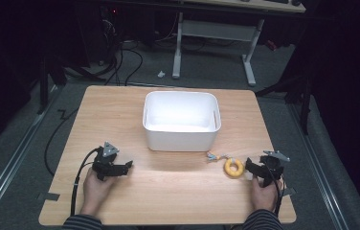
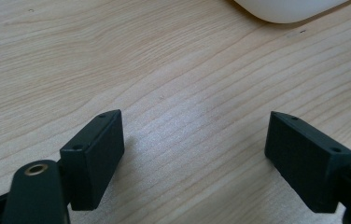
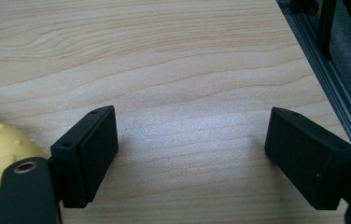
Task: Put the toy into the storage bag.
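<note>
In the lower right of the high view, the yellow ring [image 1: 234,167] lies just left of the right gripper [image 1: 254,167], whose jaws gape empty, far from the equally released left gripper [image 1: 125,166].

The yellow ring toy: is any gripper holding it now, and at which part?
No. The yellow ring toy lies on the table, just beside the open right gripper. The left gripper is open and empty.

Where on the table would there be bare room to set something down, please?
The wood between the left gripper and the yellow ring, in front of the white bin, is bare, as are the strips left and right of the bin. It is crowded at the front right, where the ring and a small toy lie beside the right gripper.
</note>
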`<state>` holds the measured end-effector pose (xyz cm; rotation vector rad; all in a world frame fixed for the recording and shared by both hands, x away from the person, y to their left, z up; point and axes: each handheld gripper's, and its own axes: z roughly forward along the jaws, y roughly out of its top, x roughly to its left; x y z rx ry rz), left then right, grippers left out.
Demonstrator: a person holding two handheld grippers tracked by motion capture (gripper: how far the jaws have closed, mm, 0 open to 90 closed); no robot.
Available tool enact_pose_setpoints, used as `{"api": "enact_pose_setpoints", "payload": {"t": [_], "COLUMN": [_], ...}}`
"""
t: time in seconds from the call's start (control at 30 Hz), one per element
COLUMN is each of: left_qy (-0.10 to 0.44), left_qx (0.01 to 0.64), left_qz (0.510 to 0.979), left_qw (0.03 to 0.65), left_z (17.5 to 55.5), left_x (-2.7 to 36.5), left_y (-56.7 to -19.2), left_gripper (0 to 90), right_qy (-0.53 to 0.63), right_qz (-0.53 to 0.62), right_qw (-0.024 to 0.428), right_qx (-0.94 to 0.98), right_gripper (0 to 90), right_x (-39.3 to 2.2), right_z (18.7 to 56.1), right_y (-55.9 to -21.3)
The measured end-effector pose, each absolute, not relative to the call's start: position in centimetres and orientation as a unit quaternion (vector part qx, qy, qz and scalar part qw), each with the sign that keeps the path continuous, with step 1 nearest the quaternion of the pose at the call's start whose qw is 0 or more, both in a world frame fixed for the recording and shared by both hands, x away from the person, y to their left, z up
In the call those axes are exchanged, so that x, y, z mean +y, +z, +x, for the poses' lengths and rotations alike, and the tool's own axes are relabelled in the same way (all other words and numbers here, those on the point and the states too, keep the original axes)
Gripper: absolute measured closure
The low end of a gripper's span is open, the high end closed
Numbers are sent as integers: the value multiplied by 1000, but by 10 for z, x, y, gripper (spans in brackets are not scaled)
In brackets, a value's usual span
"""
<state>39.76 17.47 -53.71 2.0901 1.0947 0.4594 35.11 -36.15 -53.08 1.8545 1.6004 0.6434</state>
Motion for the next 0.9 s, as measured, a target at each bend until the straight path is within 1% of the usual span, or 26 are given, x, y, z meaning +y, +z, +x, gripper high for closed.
{"api": "enact_pose_setpoints", "payload": {"t": [0.43,0.9], "left_qy": [179,179], "left_qx": [425,425], "left_qz": [811,811], "left_qw": [360,360], "left_z": [398,398], "left_x": [175,175], "left_y": [-537,-537], "left_gripper": [205,206], "right_qy": [243,245], "right_qz": [698,694], "right_qw": [299,293], "right_qx": [603,610], "right_gripper": [174,147], "right_x": [-361,-362], "right_z": [351,352], "right_y": [-531,-531]}}
